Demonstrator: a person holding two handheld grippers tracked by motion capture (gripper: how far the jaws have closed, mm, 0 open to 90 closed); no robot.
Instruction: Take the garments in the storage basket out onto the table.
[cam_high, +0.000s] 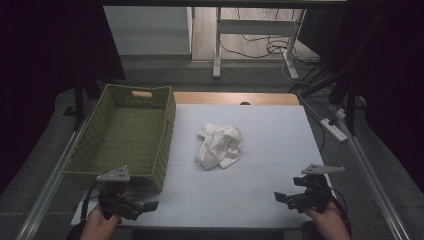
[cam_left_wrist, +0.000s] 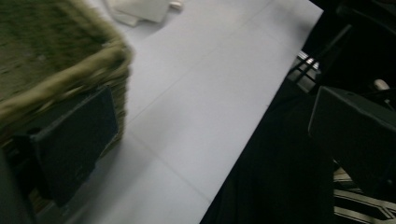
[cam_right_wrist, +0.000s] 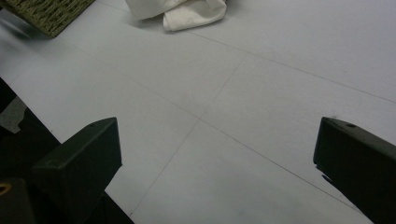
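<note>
Both the left gripper (cam_high: 150, 205) and right gripper (cam_high: 279, 197) gape wide, empty, well apart from the crumpled white cloth (cam_high: 219, 145).

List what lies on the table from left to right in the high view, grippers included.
Woven basket → left gripper → crumpled white cloth → right gripper. The basket sits at the table's left edge, the cloth near the middle, and both grippers are at the near edge.
</note>
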